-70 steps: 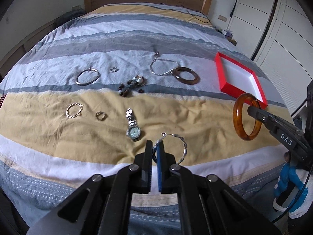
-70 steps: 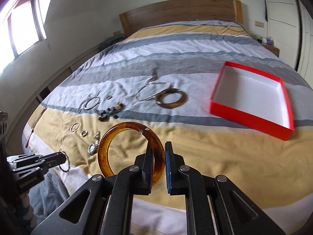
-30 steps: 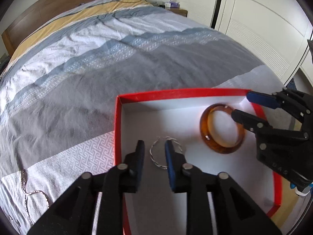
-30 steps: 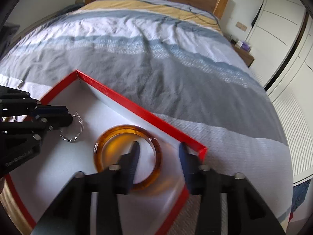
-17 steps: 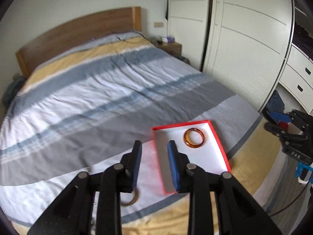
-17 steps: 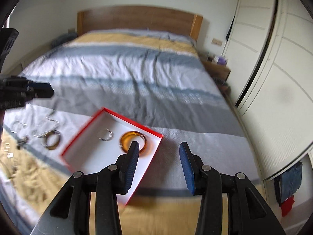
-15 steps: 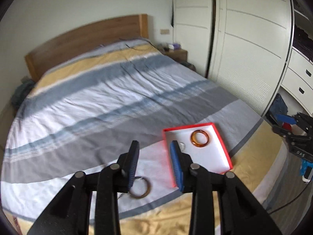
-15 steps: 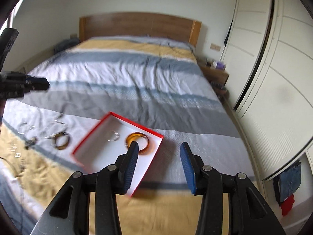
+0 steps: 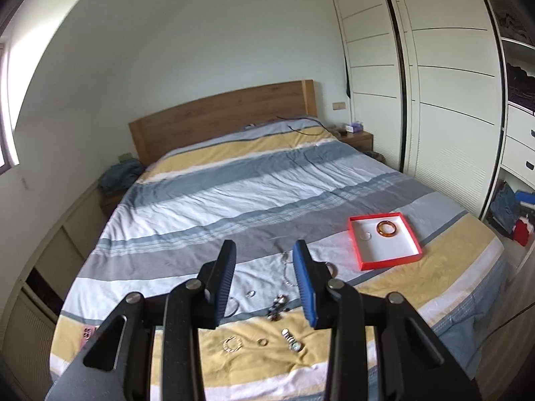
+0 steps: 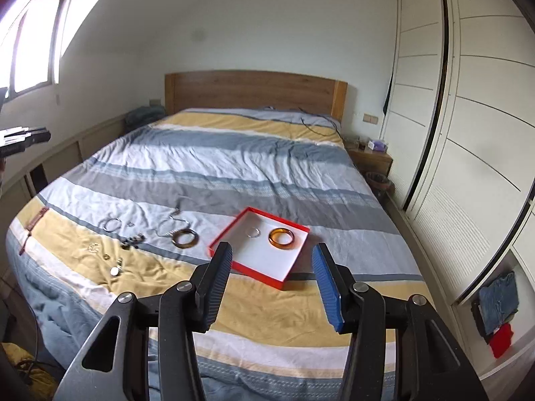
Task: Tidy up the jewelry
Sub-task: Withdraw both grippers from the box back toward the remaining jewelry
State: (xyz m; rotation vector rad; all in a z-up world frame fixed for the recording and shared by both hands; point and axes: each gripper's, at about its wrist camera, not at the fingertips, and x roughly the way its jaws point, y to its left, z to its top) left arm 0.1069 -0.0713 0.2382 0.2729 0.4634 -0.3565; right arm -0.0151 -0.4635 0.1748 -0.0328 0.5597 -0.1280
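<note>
A red tray point(image 9: 388, 261) point(image 10: 254, 272) with a white floor lies on the striped bed. In it lie an amber bangle point(image 9: 387, 228) point(image 10: 282, 237) and a small silver twisted hoop point(image 9: 366, 236) point(image 10: 252, 232). On the bed left of the tray lie a dark brown bangle point(image 10: 185, 238), a silver chain point(image 10: 174, 222), a watch point(image 9: 292, 339) point(image 10: 116, 269), dark beads point(image 9: 277, 305) and several small rings. My left gripper point(image 9: 264, 279) is open and empty, high above the bed's foot. My right gripper point(image 10: 271, 280) is open and empty, held back from the tray.
The wooden headboard point(image 10: 254, 92) is at the far end. White wardrobe doors point(image 10: 468, 133) run along the right wall, with a nightstand point(image 10: 369, 158) beside the bed. The left gripper's tip point(image 10: 26, 138) shows at the left edge of the right wrist view.
Both grippers carried the silver hoop and amber bangle to the red tray, let them go inside it, then pulled far back and up. Both jaws have opened wider.
</note>
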